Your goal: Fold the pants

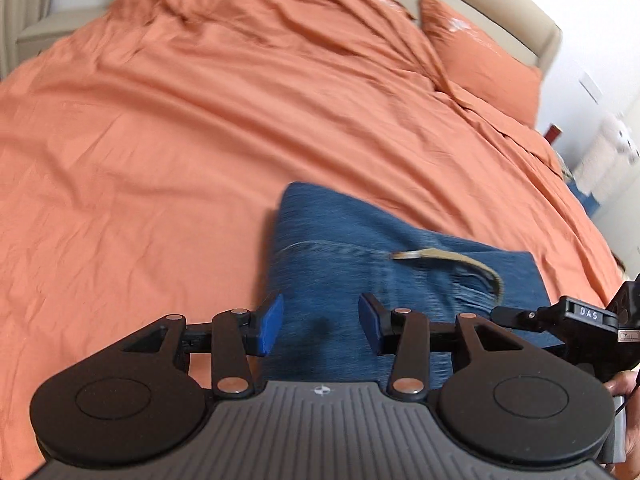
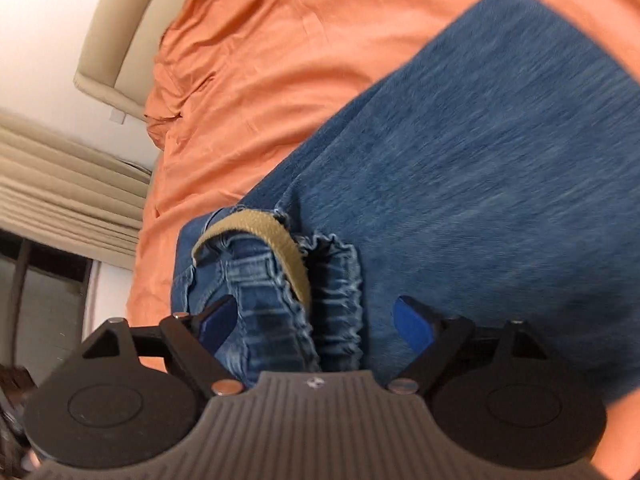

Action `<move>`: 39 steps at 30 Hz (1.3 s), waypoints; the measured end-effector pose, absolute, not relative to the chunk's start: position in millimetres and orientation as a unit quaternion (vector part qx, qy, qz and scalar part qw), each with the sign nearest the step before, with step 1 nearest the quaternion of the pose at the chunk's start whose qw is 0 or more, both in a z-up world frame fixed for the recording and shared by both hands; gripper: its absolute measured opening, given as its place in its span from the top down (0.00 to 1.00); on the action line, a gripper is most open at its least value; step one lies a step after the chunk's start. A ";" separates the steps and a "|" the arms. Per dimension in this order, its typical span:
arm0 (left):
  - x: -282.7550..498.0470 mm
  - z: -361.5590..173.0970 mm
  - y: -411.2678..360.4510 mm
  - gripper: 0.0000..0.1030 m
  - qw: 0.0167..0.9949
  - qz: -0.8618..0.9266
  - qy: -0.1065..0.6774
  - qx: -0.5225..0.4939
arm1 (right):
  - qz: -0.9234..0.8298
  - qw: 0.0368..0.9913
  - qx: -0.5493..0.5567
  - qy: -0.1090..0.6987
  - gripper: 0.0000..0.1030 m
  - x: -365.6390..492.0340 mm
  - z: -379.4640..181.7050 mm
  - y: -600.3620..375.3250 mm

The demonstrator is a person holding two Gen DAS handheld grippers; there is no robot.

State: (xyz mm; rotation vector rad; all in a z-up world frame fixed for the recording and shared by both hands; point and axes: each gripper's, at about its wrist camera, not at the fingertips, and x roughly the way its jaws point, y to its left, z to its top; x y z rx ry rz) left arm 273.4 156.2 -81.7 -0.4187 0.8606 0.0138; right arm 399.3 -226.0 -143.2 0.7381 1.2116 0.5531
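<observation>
Blue denim pants (image 1: 360,248) lie folded into a compact block on the orange bed cover (image 1: 160,128). A tan belt strap (image 1: 460,260) curls out of the elastic waistband (image 2: 296,304). My left gripper (image 1: 320,326) hovers over the near left part of the pants, its blue pads apart with nothing pinched between them. My right gripper (image 2: 316,324) stands wide open over the gathered waistband; the tan belt strap (image 2: 280,248) lies just beyond its pads (image 2: 412,326). Neither pad presses the denim. The other gripper's tip (image 1: 576,320) shows at the right edge.
An orange pillow (image 1: 480,56) rests at the far right by the beige headboard (image 1: 536,28). Beige curtains (image 2: 68,192) and a bed frame corner (image 2: 108,76) show at the left. A hand (image 1: 624,392) is visible at the lower right.
</observation>
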 end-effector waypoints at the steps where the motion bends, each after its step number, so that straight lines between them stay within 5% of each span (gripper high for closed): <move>1: 271.9 -85.7 161.3 0.51 0.885 0.008 0.415 -0.210 | 0.253 0.715 0.342 0.555 0.24 400.6 -145.1 -222.1; 7: 259.7 -98.3 174.5 0.51 0.879 0.004 0.415 -0.237 | 0.239 0.712 0.331 0.571 0.75 401.8 -140.4 -204.7; 10: 253.8 -97.9 178.1 0.51 0.879 0.003 0.413 -0.237 | 0.250 0.735 0.294 0.557 0.87 400.2 -113.2 -195.8; 27: 256.3 -65.0 156.0 0.51 0.904 -0.009 0.365 -0.224 | 0.277 0.843 0.138 0.440 0.91 413.5 104.3 -179.2; 32: 273.8 -78.0 129.2 0.51 0.902 -0.038 0.375 -0.208 | 0.224 0.851 0.153 0.450 0.91 431.4 77.7 -250.1; 39: 300.8 -108.1 91.8 0.51 0.897 -0.073 0.399 -0.177 | 0.163 0.827 0.193 0.503 0.92 453.1 -38.8 -331.4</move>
